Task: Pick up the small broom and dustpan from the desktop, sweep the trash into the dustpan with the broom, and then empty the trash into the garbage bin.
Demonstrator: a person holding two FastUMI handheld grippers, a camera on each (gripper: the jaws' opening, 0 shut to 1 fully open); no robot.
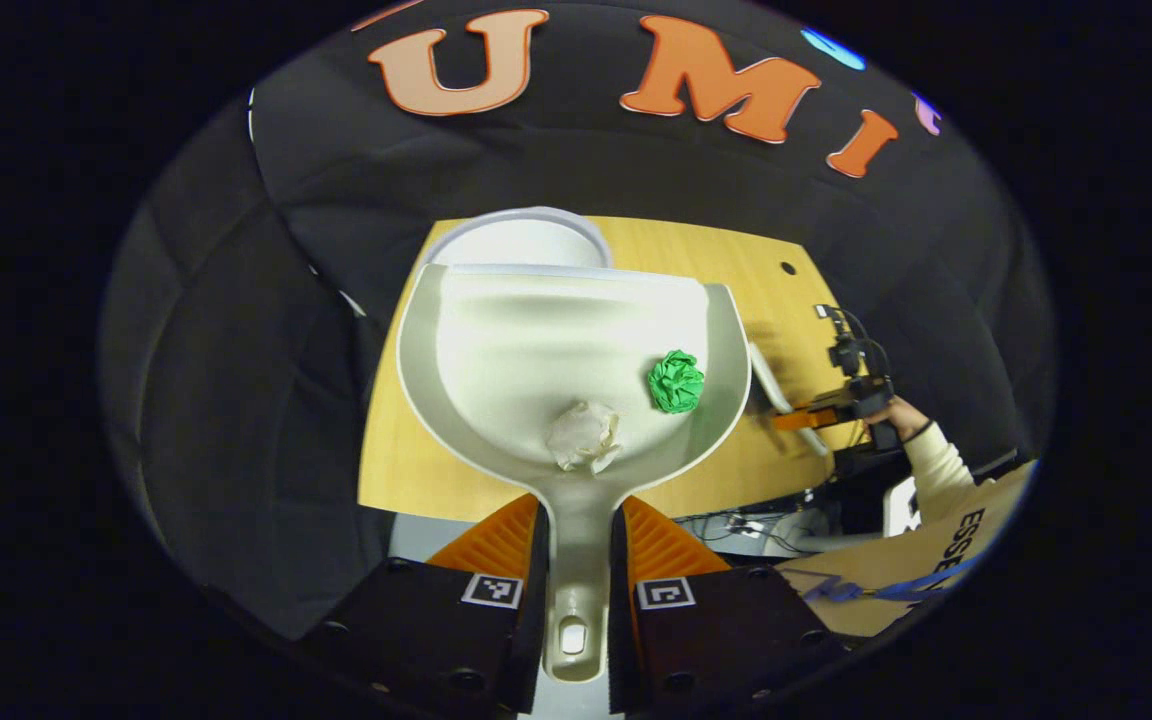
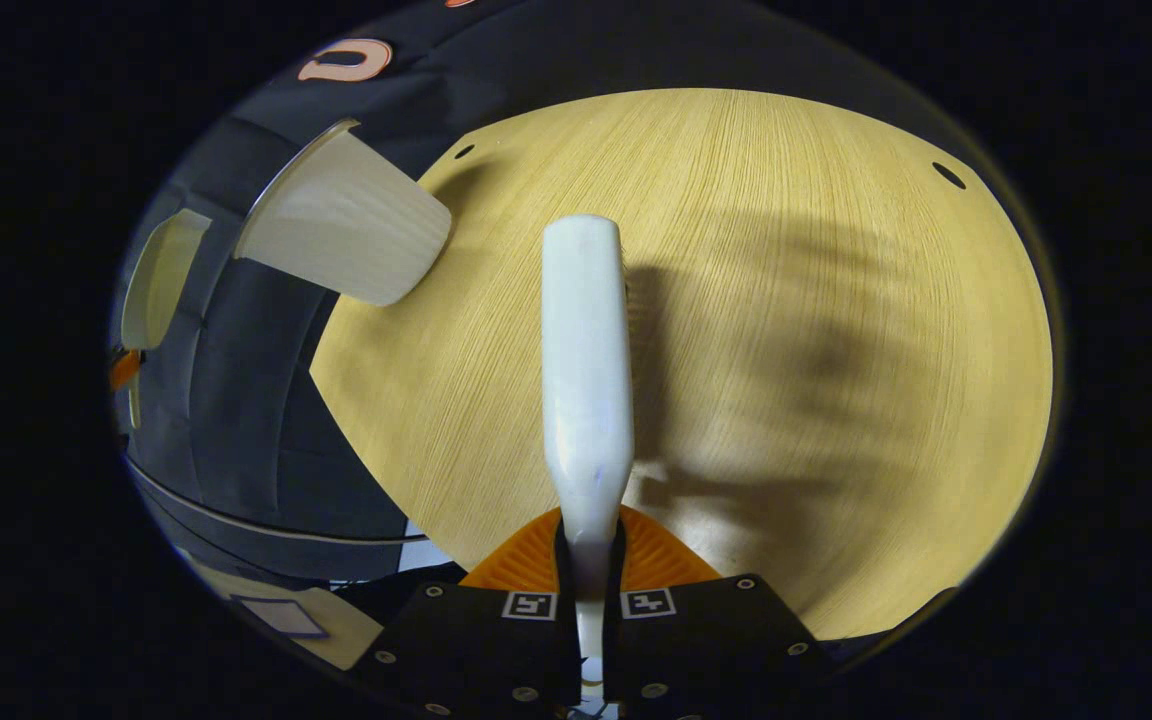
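Swept: green paper ball (image 1: 676, 381) and white wad (image 1: 584, 436) in dustpan (image 1: 496, 400), handle pinched by left gripper (image 1: 576, 560), nearing garbage bin (image 1: 521, 240) at table (image 1: 406, 460) far edge; right gripper (image 2: 588, 560) clamping broom (image 2: 586, 370). Left: emptying.

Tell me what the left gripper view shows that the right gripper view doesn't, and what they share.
Left gripper view: a green paper ball and a white crumpled paper lying in the dustpan, whose handle the left claw grips.
Right gripper view: the right claw clamped on the broom, seen close from behind.
Both: the wooden desktop and the white garbage bin standing at its edge.
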